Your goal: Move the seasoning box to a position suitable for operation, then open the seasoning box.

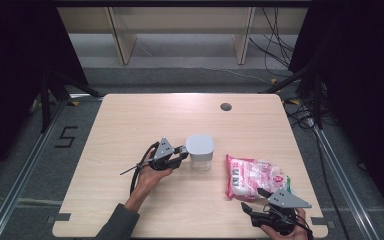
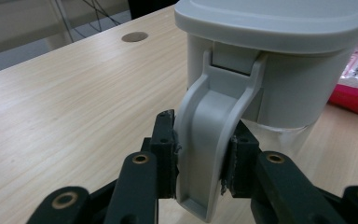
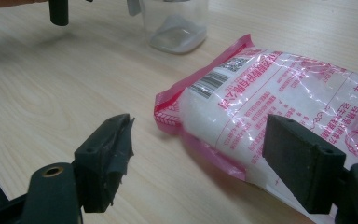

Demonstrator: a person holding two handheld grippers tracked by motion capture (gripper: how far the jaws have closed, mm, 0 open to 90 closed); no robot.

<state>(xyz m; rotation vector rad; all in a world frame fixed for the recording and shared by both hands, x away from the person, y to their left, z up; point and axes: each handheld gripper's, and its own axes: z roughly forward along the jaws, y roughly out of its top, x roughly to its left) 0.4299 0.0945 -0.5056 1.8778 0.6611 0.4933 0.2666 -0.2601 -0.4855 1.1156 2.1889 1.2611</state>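
1. left hand-held gripper [image 1: 181,156] sits left of centre on the tabletop [image 1: 130,125] in the high view, pointing right at the clear plastic container [image 1: 200,159].
2. in the left gripper view its jaws are closed on the grey latch handle [image 2: 205,154] that hangs down from the container's grey lid [image 2: 279,21]; both black pads press the handle's two sides.
3. the container stands upright near the middle of the tabletop, lid on; the body below the lid looks transparent, contents cannot be told.
4. the person's left hand [image 1: 152,176] holds the gripper body from below, sleeve [image 1: 117,222] entering from the bottom edge of the high view.
5. right hand-held gripper [image 1: 252,200] is at the near right edge of the tabletop, jaws spread apart with nothing pressed between them.
6. in the right gripper view the pink-and-white sealed bag [image 3: 270,107] lies flat in front of the jaws; the right-side pad overlaps the bag's near edge in the picture, contact cannot be told; the left-side pad stands over bare wood.
7. the bag [image 1: 254,176] lies just right of the container, apart from it, with barcode and red print facing up.
8. a round grey cable grommet [image 1: 225,106] sits near the far edge of the tabletop.
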